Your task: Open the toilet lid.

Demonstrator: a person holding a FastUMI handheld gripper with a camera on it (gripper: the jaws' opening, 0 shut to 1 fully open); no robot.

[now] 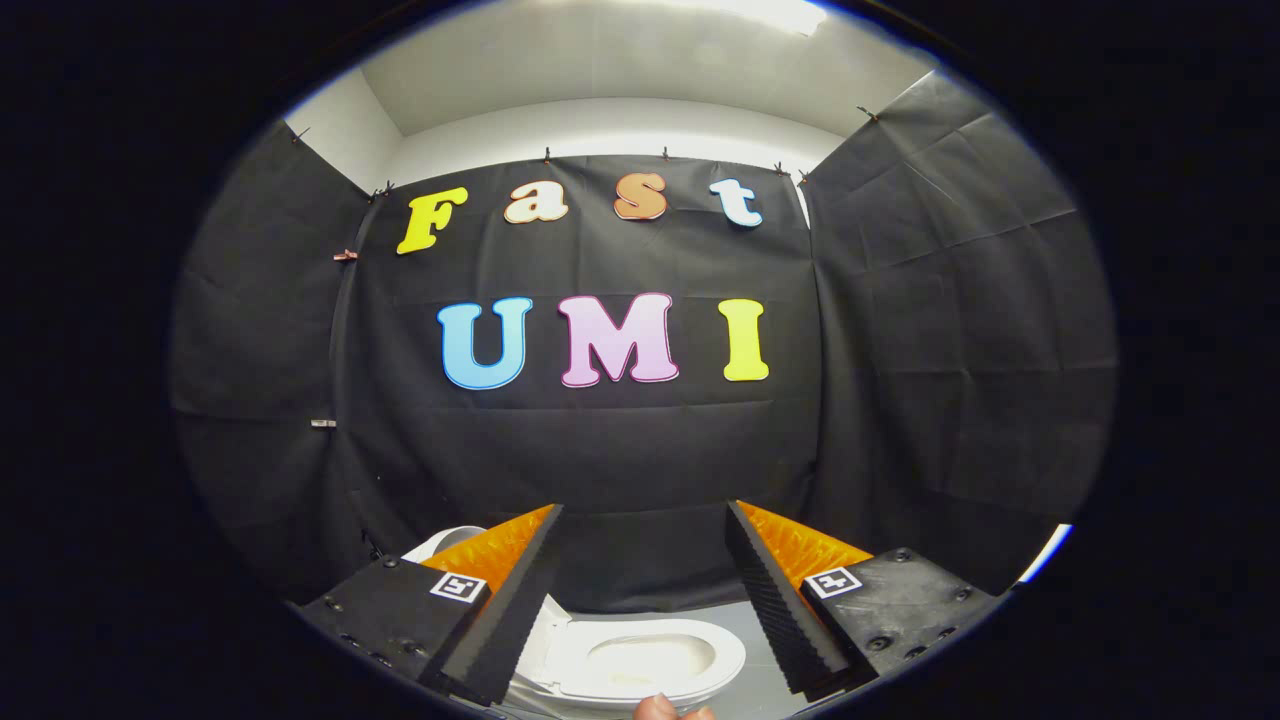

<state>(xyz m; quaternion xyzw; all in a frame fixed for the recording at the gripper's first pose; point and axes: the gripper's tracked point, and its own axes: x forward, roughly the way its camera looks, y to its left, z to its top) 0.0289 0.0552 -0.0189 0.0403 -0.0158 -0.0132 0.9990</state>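
While the gripper [645,590] hangs with its jaws spread wide and holding nothing, the white toilet [640,665] sits on the floor below and between them, its lid [445,542] seemingly raised at the far left behind the left finger.

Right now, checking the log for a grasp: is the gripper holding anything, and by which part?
Nothing is held. The gripper is open, its fingers apart above the toilet.
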